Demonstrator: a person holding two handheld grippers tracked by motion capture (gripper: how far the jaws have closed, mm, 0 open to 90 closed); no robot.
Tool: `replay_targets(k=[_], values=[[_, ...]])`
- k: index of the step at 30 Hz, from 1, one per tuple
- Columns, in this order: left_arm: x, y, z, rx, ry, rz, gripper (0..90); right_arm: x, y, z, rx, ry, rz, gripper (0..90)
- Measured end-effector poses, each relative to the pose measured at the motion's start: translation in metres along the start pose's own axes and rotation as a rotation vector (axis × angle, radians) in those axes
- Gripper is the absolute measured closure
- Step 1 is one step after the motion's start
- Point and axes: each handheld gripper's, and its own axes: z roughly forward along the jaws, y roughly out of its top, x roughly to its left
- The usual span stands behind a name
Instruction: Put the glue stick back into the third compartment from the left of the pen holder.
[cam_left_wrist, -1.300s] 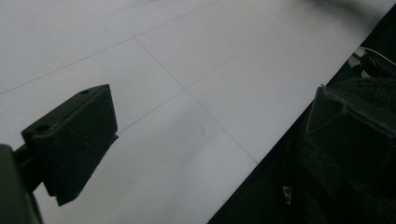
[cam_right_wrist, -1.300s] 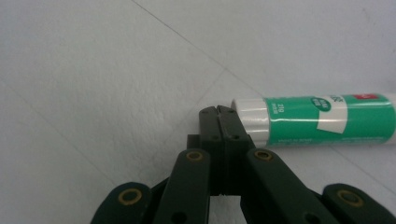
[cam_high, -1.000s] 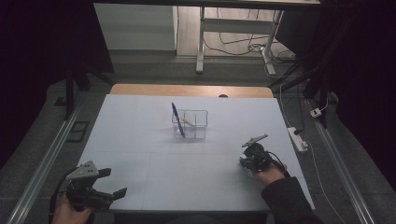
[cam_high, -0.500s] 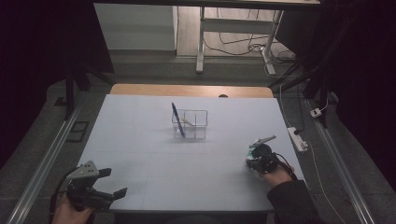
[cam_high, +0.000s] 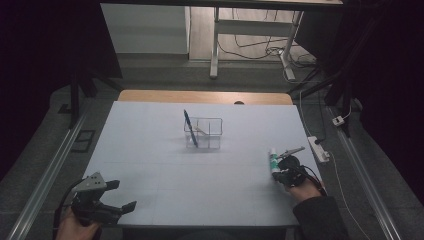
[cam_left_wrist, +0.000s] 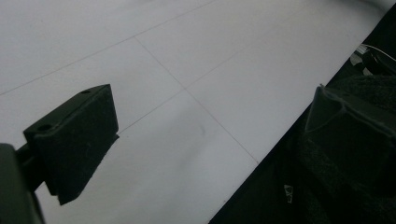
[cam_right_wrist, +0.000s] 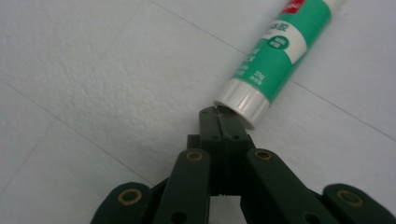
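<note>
Glue stick (cam_right_wrist: 275, 56): a smooth plastic cylinder with a green label and a white ribbed end cap, lying flat on the worktop (cam_high: 200, 170), well to the right of the clear organiser (cam_high: 204, 133) and nearer your side. Your right claw (cam_right_wrist: 218, 114) has its two dark jaws pressed together, pinching nothing; their tips meet at the ribbed cap, whether touching it you cannot tell. The worktop beneath is matt white, finely grained and crossed by thin ruled lines. The organiser is a transparent, straight-walled box with a slim dark pen (cam_high: 190, 128) leaning in it. Your left claw (cam_high: 122, 195) sits far to the organiser's left at the near edge, its blocky black wedge-shaped jaws spread wide and empty.
</note>
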Motion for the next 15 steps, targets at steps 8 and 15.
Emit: replay_targets(k=[8, 15], values=[[0.000, 0.000, 0.000, 0.000, 0.000, 0.000, 2.8, -0.012, -0.008, -0.006, -0.002, -0.033, 0.033, 89.8], [0.000, 0.001, 0.001, 0.002, -0.001, 0.002, 2.9, -0.020, -0.012, -0.008, -0.005, -0.060, 0.049, 89.7]])
